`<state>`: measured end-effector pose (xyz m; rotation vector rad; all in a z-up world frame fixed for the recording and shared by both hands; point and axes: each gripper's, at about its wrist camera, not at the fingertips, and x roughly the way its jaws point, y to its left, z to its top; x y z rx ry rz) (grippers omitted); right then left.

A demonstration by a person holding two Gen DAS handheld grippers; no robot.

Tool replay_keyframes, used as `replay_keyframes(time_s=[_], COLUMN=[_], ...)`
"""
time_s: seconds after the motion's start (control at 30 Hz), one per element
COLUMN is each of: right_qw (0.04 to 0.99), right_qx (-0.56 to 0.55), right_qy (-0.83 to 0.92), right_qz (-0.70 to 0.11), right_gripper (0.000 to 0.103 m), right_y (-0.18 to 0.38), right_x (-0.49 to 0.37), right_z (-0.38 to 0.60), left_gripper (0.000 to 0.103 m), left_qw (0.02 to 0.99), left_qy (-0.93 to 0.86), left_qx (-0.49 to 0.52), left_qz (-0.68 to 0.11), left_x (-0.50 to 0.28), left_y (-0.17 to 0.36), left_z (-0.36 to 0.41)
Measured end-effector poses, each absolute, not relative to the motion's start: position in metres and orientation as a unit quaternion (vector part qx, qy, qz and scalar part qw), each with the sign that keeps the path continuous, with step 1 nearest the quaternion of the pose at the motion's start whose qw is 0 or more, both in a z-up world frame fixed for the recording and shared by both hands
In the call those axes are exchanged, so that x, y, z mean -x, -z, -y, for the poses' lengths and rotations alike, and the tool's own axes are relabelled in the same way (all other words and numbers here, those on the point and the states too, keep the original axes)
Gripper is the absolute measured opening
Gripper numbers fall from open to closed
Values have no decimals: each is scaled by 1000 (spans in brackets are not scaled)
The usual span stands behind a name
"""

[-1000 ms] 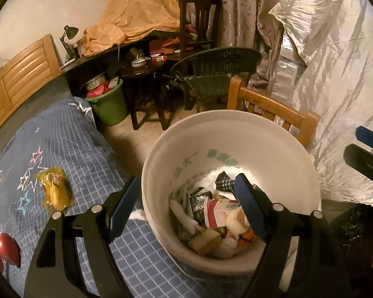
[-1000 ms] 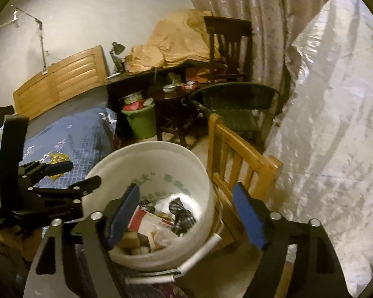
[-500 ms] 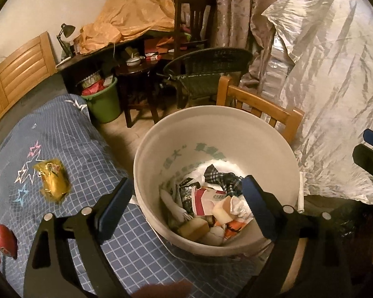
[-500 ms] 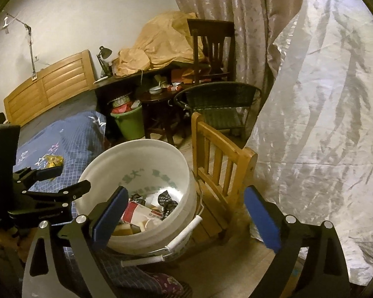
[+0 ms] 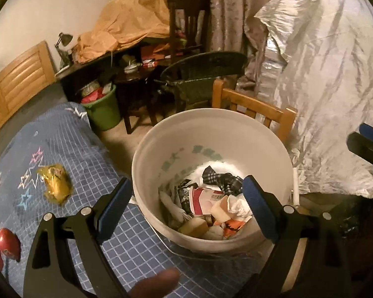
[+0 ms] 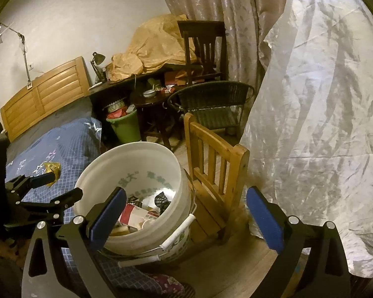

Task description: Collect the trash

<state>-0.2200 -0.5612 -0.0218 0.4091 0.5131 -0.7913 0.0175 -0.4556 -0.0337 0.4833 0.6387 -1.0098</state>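
1. We see the left gripper (image 5: 186, 206) tilted down over the near rim of the white bucket (image 5: 146, 164); jaws wide apart, nothing between the pads. It opened further w/in the last sec and now sits steady.
2. The right gripper (image 6: 186, 221) also points down, jaws spread wide and empty, having just opened more. Its left pad is in front of the bucket's near rim (image 6: 146, 238); its right pad is in front of the silver sheet (image 6: 323, 124).
3. A fingertip (image 5: 156, 281) shows at the bottom edge of the left wrist view, btwn the gripper arms.
4. Trash in the bucket (image 5: 206, 206): cartons, wrappers, crumpled paper, a checked rag, piled at the bottom.
5. A yellow wrapper (image 5: 54, 186) lies on the blue checked bedspread (image 5: 92, 149), left of the bucket, well apart from both grippers.
6. A red object (image 5: 8, 243) sits on the bedspread at near left; can't tell what it is.
7. Small wooden chair (image 6: 216, 168) stands just right of the bucket; green bin (image 6: 126, 124) is far, by the dark table.
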Motion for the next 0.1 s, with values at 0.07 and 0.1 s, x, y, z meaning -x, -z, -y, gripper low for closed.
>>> replay_keyframes(time_s=[0.07,0.1], right_qw=[871,871], right_qx=[-196,-196], right_qy=[378,379], right_qz=[-245,-245], right_gripper=[97,97], right_y=[22,22], right_x=[220,220], right_z=[561,561], left_gripper=[87,87], left_qw=[802,802], left_qy=[469,470], left_qx=[-230,-229], left_qz=[-290,-288], left_x=[-14,-13], left_y=[33,33], left_z=[455,454])
